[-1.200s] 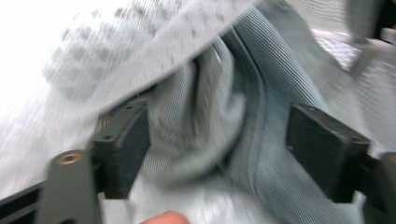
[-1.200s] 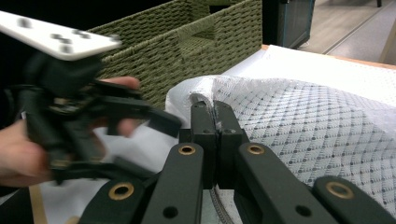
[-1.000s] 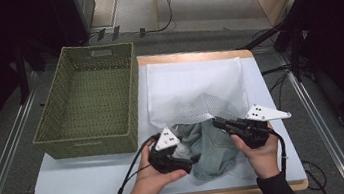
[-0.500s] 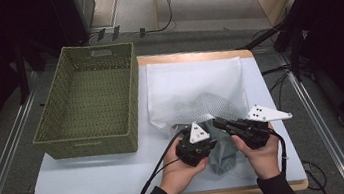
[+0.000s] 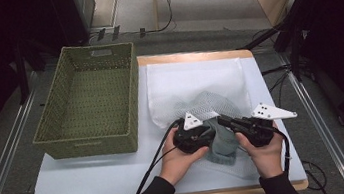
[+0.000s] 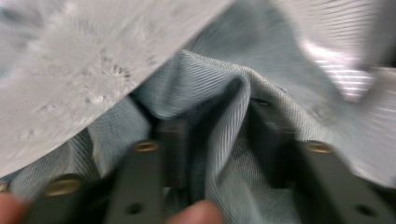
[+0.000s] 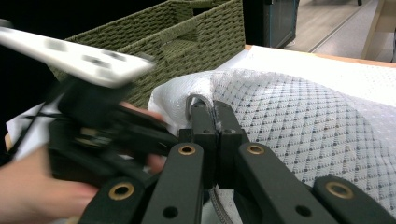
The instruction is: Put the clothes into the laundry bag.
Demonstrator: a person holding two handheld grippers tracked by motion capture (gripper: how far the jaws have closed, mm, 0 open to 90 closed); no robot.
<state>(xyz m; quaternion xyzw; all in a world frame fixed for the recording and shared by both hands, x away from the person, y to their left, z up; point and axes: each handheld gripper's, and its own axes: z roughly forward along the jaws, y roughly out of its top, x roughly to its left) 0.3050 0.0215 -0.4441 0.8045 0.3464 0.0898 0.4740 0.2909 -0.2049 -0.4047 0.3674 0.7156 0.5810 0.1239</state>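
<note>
A white mesh bag [image 5: 193, 81] lies flat on the table with a blue-grey garment [image 5: 222, 143] bunched at its near end. My right gripper [image 5: 222, 119] is shut on the bag's grey-trimmed edge [image 7: 198, 100], lifting the mesh [image 7: 299, 116] into a hump. My left gripper [image 5: 211, 134] sits just left of it, pushed into the garment. Its jaws have just been opening. In the left gripper view a loose fold of the garment [image 6: 219, 107] stands between the parted jaws of the left gripper [image 6: 222, 135], with white mesh [image 6: 74, 88] above.
A green woven basket [image 5: 85, 143] stands empty on the table's left side, close to the bag; its wall [image 7: 187, 32] rises behind my right gripper. The person's hand [image 7: 28, 186] is near at left. The table's front edge is just below both hands.
The left hand has slid right from the garment's left side to right beside the right gripper, bunching the garment narrower. The right gripper has stayed put.
</note>
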